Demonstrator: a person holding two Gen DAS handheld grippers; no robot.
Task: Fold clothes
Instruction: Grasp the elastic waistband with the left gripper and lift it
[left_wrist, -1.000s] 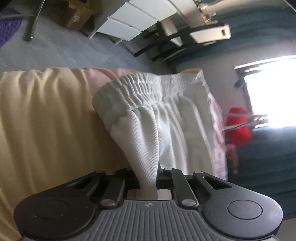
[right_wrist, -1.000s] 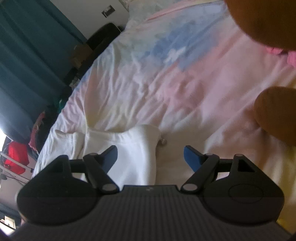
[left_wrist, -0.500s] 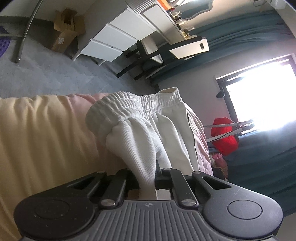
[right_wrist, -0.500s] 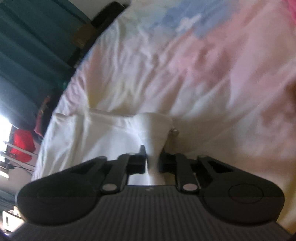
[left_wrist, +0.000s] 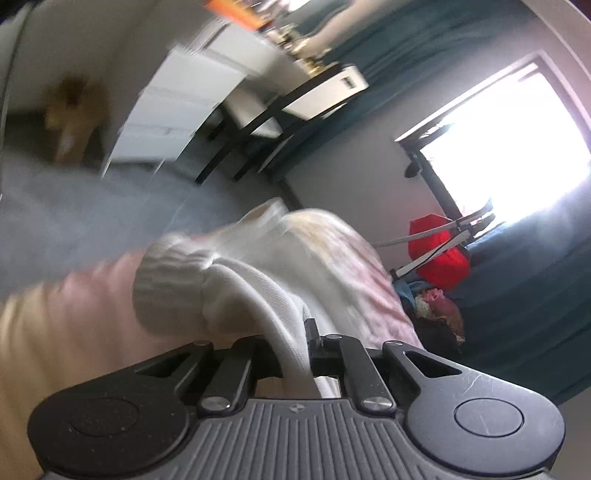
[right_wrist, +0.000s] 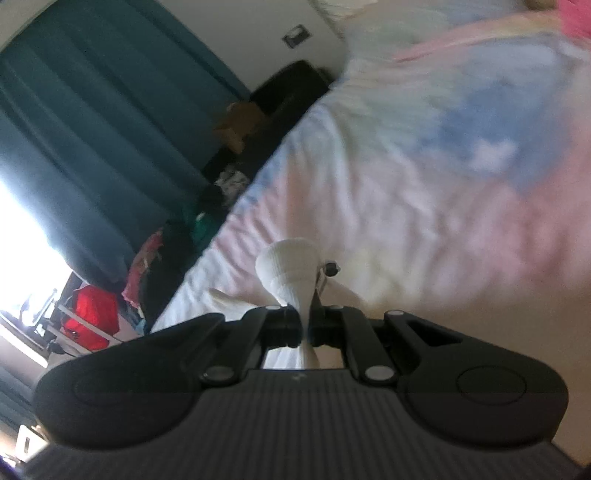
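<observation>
Gripping: left tool (left_wrist: 308, 341) clamped on white ribbed-knit elastic-waist garment (left_wrist: 229, 291)
Right tool (right_wrist: 304, 325): clamped on it too
Handling: soft, light, floppy; likely best held near waistband corners

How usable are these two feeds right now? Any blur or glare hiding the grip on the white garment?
Left wrist view: heavy motion blur on the room and white garment, window blown out, left tongs sharp. Right wrist view: bedspread smeared, right tongs crisp, clamped on cloth.

A bed with a pastel pink, blue and yellow cover (right_wrist: 424, 192) carries the white garment (left_wrist: 258, 280).
</observation>
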